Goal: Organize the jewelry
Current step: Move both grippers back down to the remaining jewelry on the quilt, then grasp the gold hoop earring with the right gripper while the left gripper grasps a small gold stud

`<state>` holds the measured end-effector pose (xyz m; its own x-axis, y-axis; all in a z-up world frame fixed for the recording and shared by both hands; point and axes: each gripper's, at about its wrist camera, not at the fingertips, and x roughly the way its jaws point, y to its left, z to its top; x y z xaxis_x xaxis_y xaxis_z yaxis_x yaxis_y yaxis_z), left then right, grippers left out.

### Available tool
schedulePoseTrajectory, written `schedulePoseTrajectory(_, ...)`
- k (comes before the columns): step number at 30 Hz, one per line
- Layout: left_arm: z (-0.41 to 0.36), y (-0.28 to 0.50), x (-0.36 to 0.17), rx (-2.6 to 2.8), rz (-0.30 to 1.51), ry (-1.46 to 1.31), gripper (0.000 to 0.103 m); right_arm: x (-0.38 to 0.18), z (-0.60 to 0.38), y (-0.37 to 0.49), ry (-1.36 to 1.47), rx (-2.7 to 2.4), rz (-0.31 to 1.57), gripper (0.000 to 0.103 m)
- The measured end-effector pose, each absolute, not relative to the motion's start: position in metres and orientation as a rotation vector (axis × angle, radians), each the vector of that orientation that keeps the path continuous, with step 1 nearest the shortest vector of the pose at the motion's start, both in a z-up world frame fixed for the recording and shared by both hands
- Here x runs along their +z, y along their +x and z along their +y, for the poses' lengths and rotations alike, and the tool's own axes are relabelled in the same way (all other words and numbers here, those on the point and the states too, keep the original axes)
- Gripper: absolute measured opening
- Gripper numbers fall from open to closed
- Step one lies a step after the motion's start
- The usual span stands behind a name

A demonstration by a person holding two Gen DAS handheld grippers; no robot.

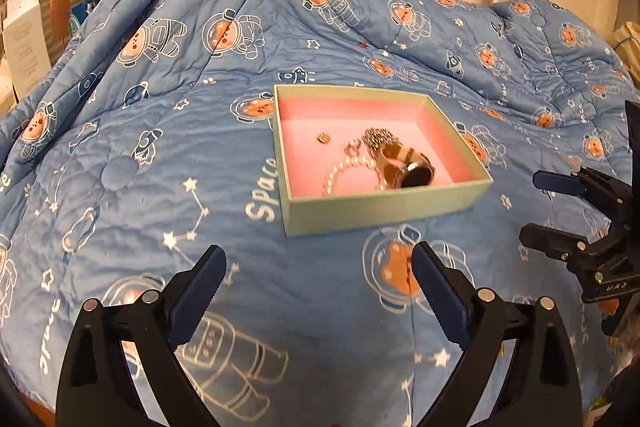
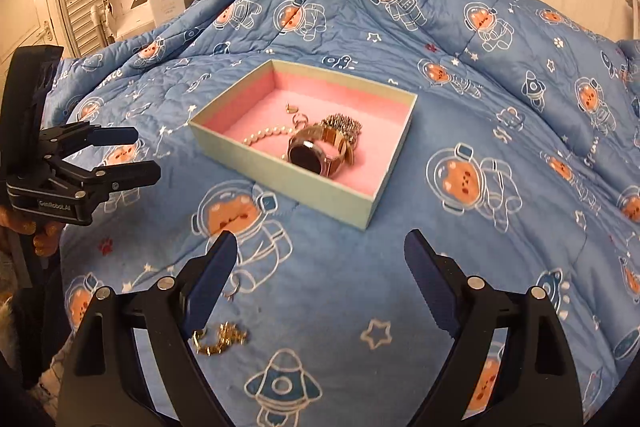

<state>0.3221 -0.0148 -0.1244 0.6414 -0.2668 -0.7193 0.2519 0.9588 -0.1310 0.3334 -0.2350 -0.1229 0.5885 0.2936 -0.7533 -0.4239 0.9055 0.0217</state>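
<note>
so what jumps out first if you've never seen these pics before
The open box with pink lining, sitting mid-frame on the blue astronaut-print quilt, holding a gold watch and a pearl bracelet. Closer to the camera, a gold chain lies loose on the quilt beside the right gripper, which is open and empty.

Open quilt (image 2: 340,287) lies before the box (image 2: 280,183); a gold chain (image 2: 220,341) seemingly sits near the right hand-held gripper (image 2: 320,267).

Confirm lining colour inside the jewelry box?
Pink lining inside a pale green box; clearest in the right wrist view.
</note>
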Motion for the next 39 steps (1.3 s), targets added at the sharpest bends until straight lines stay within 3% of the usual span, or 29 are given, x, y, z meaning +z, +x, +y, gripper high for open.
schedulePoseTrajectory(7,-0.043,0.255,-0.136,-0.384,0.830,0.074,0.092,-0.141,-0.246,0.284,-0.127,0.413,0.881,0.083)
schedulePoseTrajectory(12,-0.049,0.233,-0.149,-0.409,0.868,0.076,0.082,-0.148,-0.245,0.261,-0.080,0.458,0.917,0.071)
schedulePoseTrajectory(17,-0.050,0.220,-0.155,-0.421,0.878,0.049,0.067,-0.157,-0.233,0.250,-0.066,0.531,0.949,0.046)
schedulePoseTrajectory(22,-0.064,0.213,-0.158,-0.447,0.883,0.079,0.053,-0.169,-0.220,0.253,-0.084,0.572,0.972,0.040)
schedulePoseTrajectory(26,-0.071,0.213,-0.161,-0.462,0.890,0.092,0.047,-0.176,-0.208,0.259,-0.144,0.587,0.968,0.033)
schedulePoseTrajectory(39,-0.091,0.223,-0.165,-0.507,0.904,0.130,0.040,-0.178,-0.219,0.268,-0.066,0.627,0.967,0.025)
